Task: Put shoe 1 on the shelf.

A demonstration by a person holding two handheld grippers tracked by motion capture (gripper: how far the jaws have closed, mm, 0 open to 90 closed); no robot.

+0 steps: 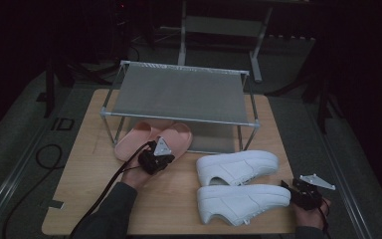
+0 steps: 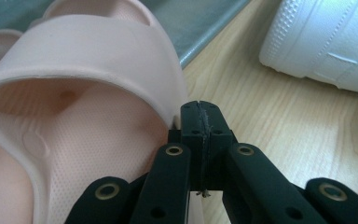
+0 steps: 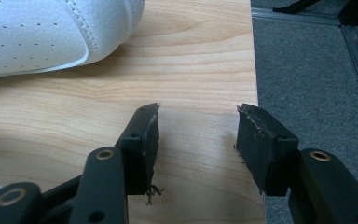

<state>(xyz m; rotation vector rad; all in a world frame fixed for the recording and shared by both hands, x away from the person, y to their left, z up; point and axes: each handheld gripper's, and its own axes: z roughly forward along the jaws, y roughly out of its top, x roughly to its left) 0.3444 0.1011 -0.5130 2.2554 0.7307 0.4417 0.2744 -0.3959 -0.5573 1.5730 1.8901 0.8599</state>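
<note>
Two pink slippers (image 1: pixel 151 140) were seen on the wooden counter (image 1: pixel 92 189), lying side by side at the front of a metal shoe rack (image 1: pixel 179 94), their toes tucked under its lower shelf. The left hand-held gripper (image 1: pixel 155 155) was placed at the heel end of the right-hand slipper (image 2: pixel 88 93), at about seven o'clock from the rack's middle. In the left gripper view its jaws were pressed together with no gap between them, right against the slipper's outer edge; whether any of the rim was pinched between them could not be told. The left hand (image 1: pixel 135 175) was seen behind it, with a cable trailing off toward the counter's near edge.

A pair of white sneakers (image 1: pixel 238 184) was laid at four o'clock from the slippers, one in front of the other, toes pointing to three o'clock. The right hand-held gripper (image 1: pixel 298 191) was held low at the counter's right edge, just beside the toe of the nearer sneaker (image 1: pixel 243 201) and apart from it. In the right gripper view its jaws were spread wide with only bare wood between them, and the sneaker's toe (image 3: pixel 46 37) was seen at ten o'clock. Grey carpet (image 3: pixel 307 70) was visible past the counter's edge.
</note>
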